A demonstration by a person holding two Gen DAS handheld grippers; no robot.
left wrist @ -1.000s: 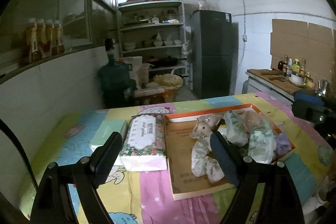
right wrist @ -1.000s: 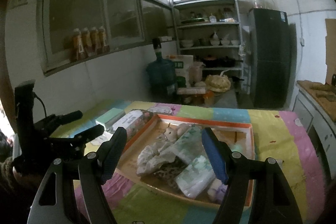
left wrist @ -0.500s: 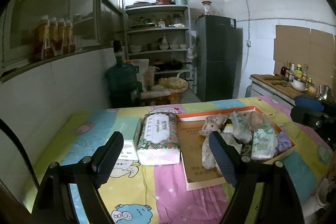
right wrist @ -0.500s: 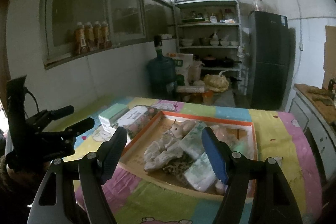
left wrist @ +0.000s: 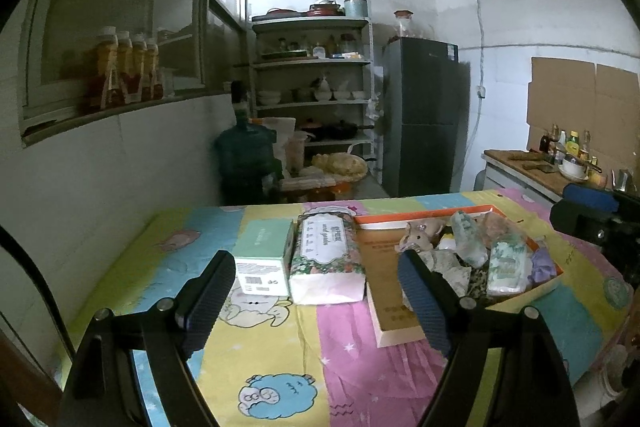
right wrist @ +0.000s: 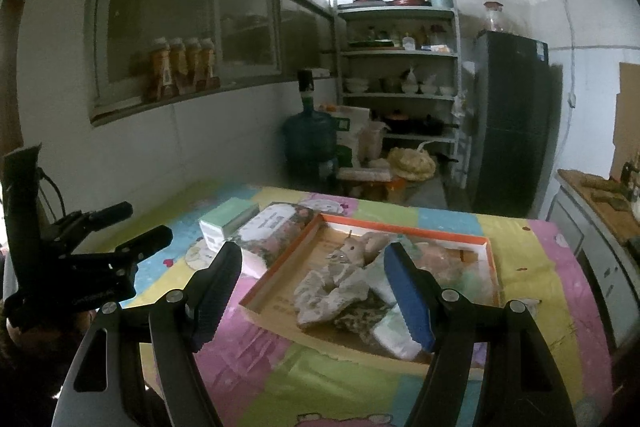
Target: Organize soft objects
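Observation:
An orange-rimmed cardboard tray on the colourful tablecloth holds a small plush animal, crumpled cloths and several soft plastic packets. A floral tissue pack and a mint-green box lie left of the tray. My left gripper is open and empty, raised in front of the tissue pack. My right gripper is open and empty, raised in front of the tray.
The table stands against a white wall on the left. A water jug, shelves with dishes and a dark fridge stand beyond it. A counter with bottles is at the right.
Both grippers have pulled back and up from the table, so the tray and packs look farther away. Both stay open and empty.

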